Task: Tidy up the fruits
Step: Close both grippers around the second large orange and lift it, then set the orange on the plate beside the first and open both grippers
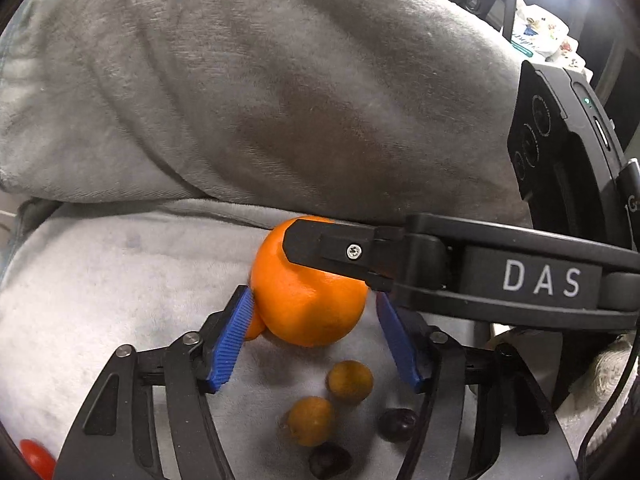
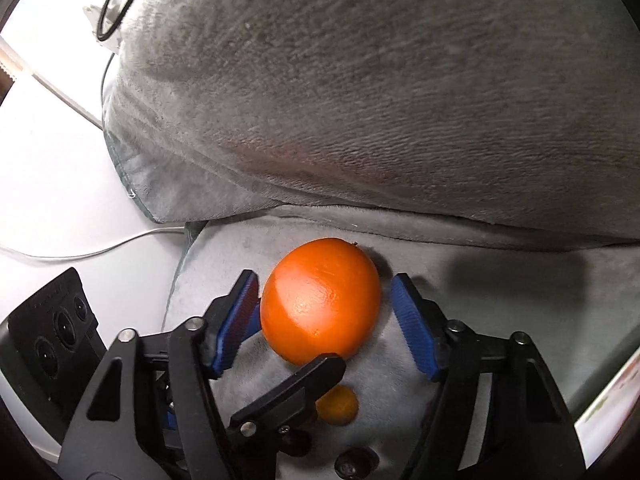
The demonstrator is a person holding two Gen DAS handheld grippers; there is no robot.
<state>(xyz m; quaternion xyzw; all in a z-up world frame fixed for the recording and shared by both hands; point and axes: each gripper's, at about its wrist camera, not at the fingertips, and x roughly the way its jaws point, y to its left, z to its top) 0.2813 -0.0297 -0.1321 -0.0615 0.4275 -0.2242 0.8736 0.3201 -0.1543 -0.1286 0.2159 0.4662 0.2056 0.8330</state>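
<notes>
Two dark grapes [image 1: 330,460] lie nearest in the left wrist view, at about 6 o'clock between the arms of the left gripper [image 1: 316,334], with two small yellow-orange fruits [image 1: 350,381] just beyond them on the grey plush blanket [image 1: 100,300]. A red fruit [image 1: 36,458] peeks in at 8 o'clock. Further on, at the centre, sits the large orange [image 1: 308,304]. The left gripper's blue pads [image 1: 230,340] stand spread on either side of it: the left pad looks to touch the peel, the right one stays apart. A black finger of the right gripper [image 2: 324,320] reaches in from 3 o'clock and lies across the orange's top.

From the right wrist view the orange rests between that gripper's spread blue pads as well, with a gap at the right pad; whether the left pad presses I cannot tell. Beyond the fruit, at 12 o'clock, rises a big grey cushion [image 2: 360,100].
</notes>
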